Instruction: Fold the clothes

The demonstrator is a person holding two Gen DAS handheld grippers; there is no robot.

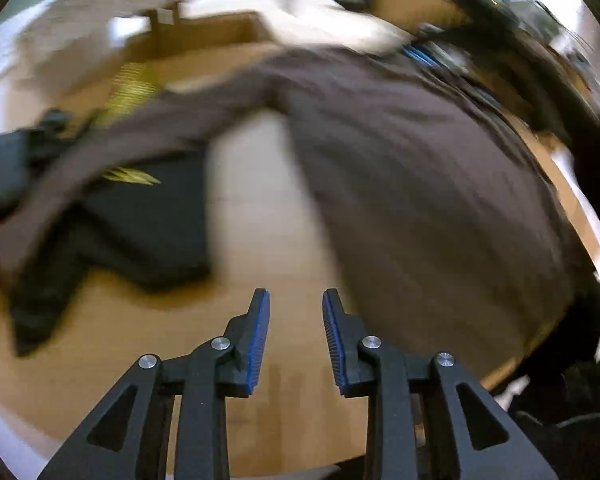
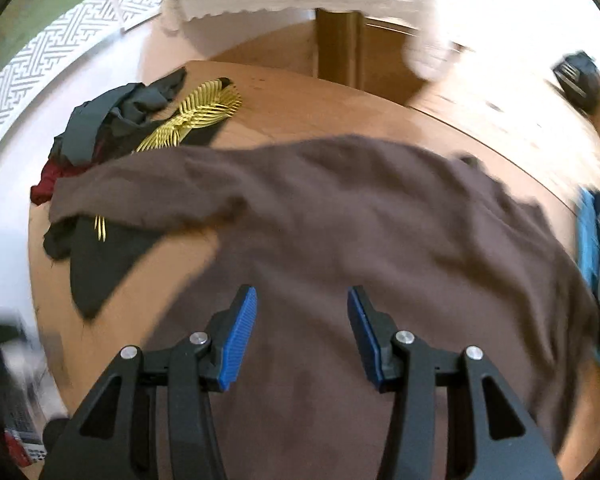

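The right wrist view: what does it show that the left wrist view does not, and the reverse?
Only the right wrist view shows the right claw, open above the brown garment, and a dark red cloth in the pile. Only the left wrist view shows the left claw, open with nothing between its pads, over bare wooden table. Both share the brown garment, the black garment with yellow print, and the table.

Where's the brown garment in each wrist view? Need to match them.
Left wrist: brown garment fills the centre and right, one sleeve stretching left across the black clothes.
Right wrist: it fills the centre and lower frame, under the open right gripper, sleeve reaching left.
Shared landmark: the yellow print on the black garment.
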